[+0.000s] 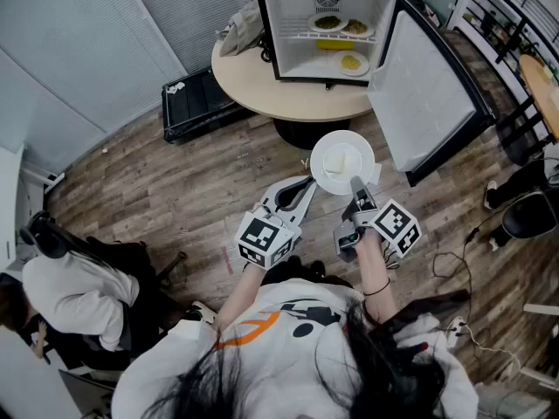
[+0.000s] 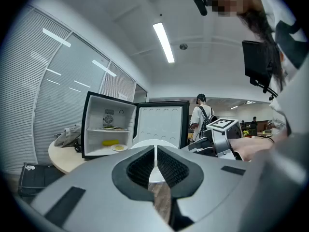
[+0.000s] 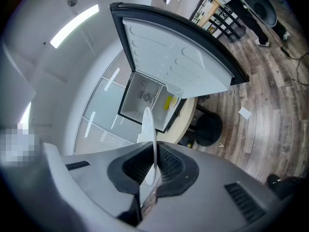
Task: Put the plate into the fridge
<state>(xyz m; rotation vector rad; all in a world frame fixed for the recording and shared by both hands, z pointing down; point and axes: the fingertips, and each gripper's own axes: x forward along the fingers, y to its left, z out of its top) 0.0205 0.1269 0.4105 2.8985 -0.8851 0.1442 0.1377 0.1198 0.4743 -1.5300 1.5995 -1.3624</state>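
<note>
**Two grippers, one plate, out in front of the open fridge**

Both arms reach forward from the person, side by side. We see both grippers point toward the fridge, almost level, with their noses tipped down a little. The right arm holds the right gripper rolled onto its side, so its jaws pinch from above and below.

The right gripper's jaws are closed tight on the near rim of the white plate. In the right gripper view we see the plate as a thin white edge running in between the two black pads. The plate lies flat in the air over the wood floor, and a pale piece of food sits on it.

The left gripper has its jaws pushed together, with only a hair of a slit between them and nothing in it. Its tips sit just beside the plate's left rim. We cannot tell if they touch it.

The fridge stands on the round table with its door swung wide open. The plate hangs in front of the table, well apart from the fridge and not yet inside it. Inside we see other plates of food.
</note>
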